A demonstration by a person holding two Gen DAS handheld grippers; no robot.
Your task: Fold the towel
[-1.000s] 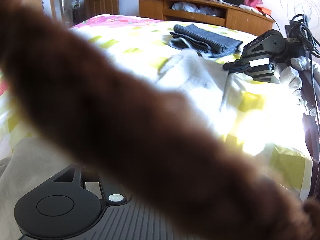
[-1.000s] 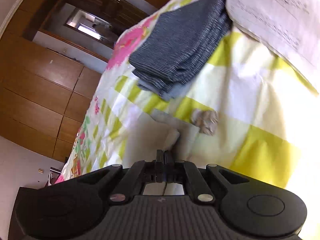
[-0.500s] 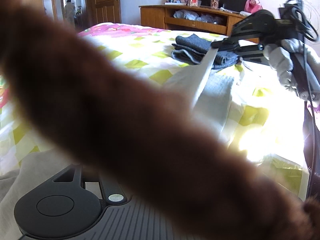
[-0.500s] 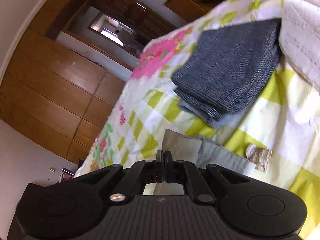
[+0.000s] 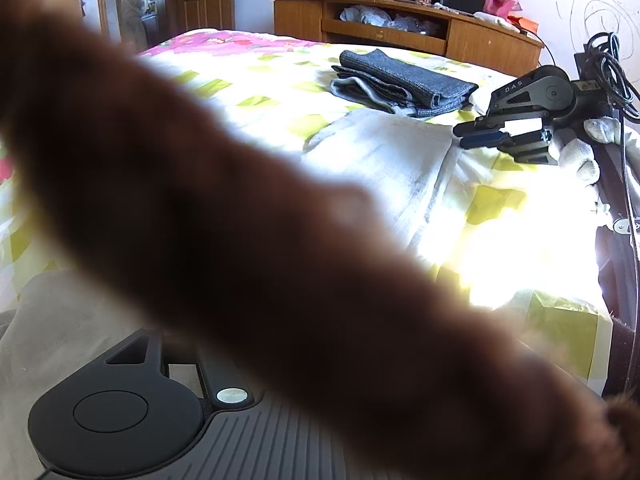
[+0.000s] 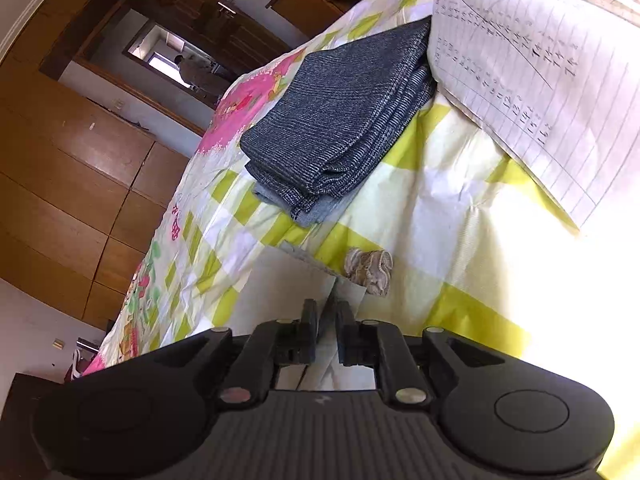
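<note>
A light grey towel (image 5: 384,152) lies flat on the chequered bedspread (image 5: 256,92), with more grey cloth (image 5: 60,320) by my left gripper's base (image 5: 120,416). A blurred brown fuzzy band (image 5: 260,248) lies across the left wrist lens and hides the left fingers. My right gripper (image 5: 464,136), held by a gloved hand (image 5: 576,152), hovers at the towel's far right edge. In the right wrist view the right gripper (image 6: 326,316) is low over the towel (image 6: 280,280), and its jaws are opening. A thin towel edge stands loose in the gap.
Beyond the grey towel sits a stack of dark folded towels (image 5: 400,84) (image 6: 340,120). A lined paper sheet (image 6: 512,72) and a small crumpled scrap (image 6: 370,270) lie on the bed. A wooden cabinet (image 5: 400,28) stands behind, and a person (image 5: 132,12) is in the doorway.
The right gripper lifted a towel corner, carried it over and came down with it. Its jaws, pressed together before, now stand apart. The towel lies flatter. The left gripper has kept still.
</note>
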